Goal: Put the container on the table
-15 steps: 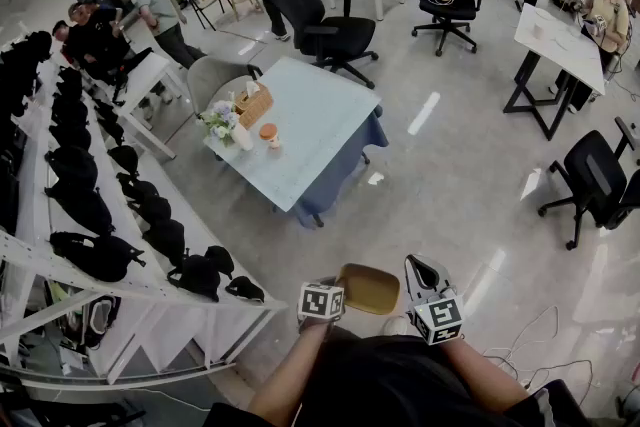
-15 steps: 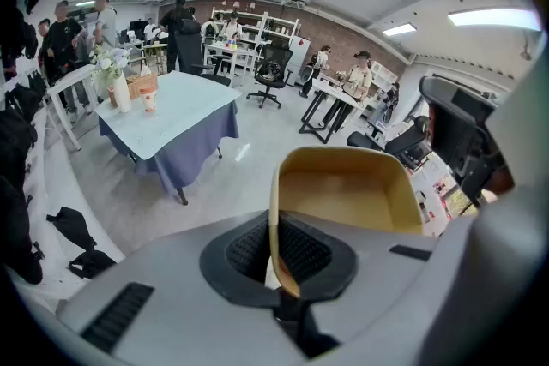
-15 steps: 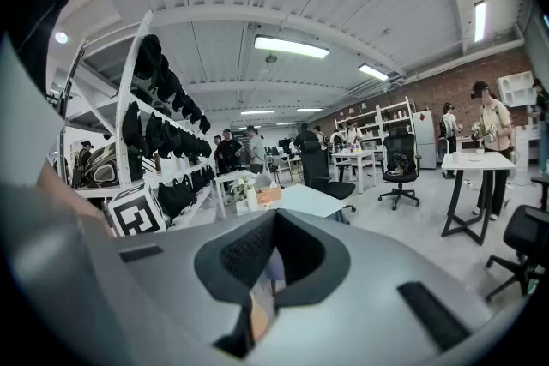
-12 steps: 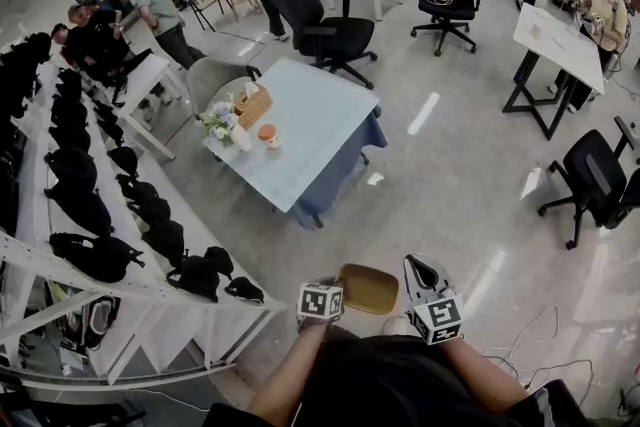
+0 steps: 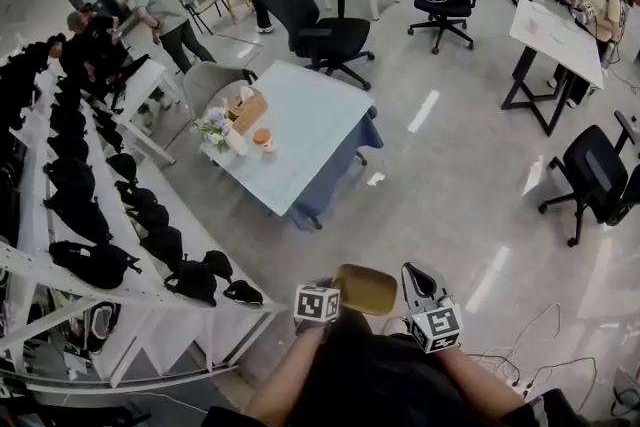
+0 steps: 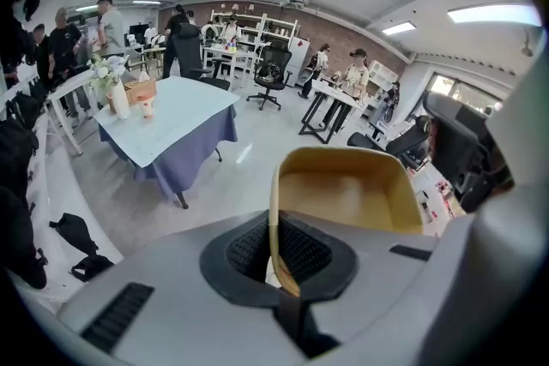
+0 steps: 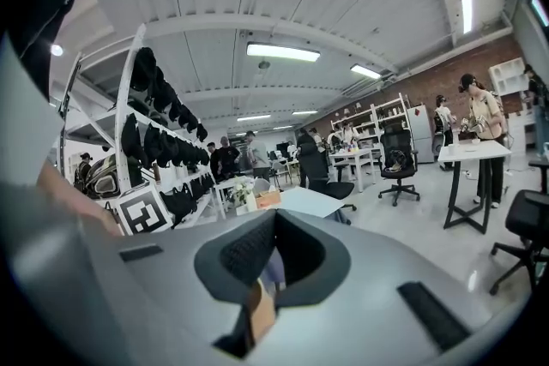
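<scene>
A tan container (image 5: 367, 289) hangs close to my body, above the floor, held between both grippers. My left gripper (image 5: 335, 288) is shut on its left wall; in the left gripper view the thin rim (image 6: 274, 227) runs between the jaws and the open bowl (image 6: 343, 193) lies beyond. My right gripper (image 5: 412, 287) is at the container's right side, and a tan sliver (image 7: 260, 309) is pinched between its shut jaws. The table (image 5: 310, 130) with a pale blue cloth stands some way ahead, also visible as the table (image 6: 184, 103) at the left.
On the table's far left end sit a basket (image 5: 250, 107), flowers (image 5: 213, 125) and an orange-lidded cup (image 5: 263, 138). A white rack of black bags (image 5: 100, 205) runs along the left. Office chairs (image 5: 325, 25) (image 5: 595, 180) and people stand around the floor.
The head view has shifted slightly, so the table and room sit a little higher in the picture. Both grippers keep the container in the same hold near my body.
</scene>
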Tool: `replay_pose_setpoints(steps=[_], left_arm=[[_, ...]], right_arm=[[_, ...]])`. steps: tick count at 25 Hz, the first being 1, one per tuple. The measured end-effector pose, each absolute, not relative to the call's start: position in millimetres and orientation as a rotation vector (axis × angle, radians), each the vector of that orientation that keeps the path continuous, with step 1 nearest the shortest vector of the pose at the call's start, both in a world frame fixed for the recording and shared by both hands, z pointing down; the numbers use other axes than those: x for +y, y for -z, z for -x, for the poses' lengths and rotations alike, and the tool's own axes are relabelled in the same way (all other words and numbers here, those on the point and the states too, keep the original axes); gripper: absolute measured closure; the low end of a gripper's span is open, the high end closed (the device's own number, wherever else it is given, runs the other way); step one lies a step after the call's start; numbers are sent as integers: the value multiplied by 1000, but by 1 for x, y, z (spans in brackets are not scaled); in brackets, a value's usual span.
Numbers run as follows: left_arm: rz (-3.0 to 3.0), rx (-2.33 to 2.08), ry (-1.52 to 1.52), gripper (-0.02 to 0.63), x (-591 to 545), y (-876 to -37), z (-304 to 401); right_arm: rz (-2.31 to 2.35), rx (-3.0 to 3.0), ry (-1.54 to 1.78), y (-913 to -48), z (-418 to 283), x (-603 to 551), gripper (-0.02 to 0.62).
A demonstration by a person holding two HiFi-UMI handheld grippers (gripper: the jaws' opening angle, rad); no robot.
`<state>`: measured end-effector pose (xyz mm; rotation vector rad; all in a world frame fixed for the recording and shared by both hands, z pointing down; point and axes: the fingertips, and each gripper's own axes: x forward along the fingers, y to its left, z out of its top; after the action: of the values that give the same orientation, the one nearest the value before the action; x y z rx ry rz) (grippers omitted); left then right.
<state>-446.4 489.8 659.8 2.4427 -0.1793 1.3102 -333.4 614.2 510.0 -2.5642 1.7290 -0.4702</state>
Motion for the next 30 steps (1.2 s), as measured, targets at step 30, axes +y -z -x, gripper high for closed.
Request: replay_pose_setpoints(steps=[30], left_arm=[[-2370,-150,-1332,597,301,-697,211]], right_arm=[[2671,1789,551,-532,73,434,597]])
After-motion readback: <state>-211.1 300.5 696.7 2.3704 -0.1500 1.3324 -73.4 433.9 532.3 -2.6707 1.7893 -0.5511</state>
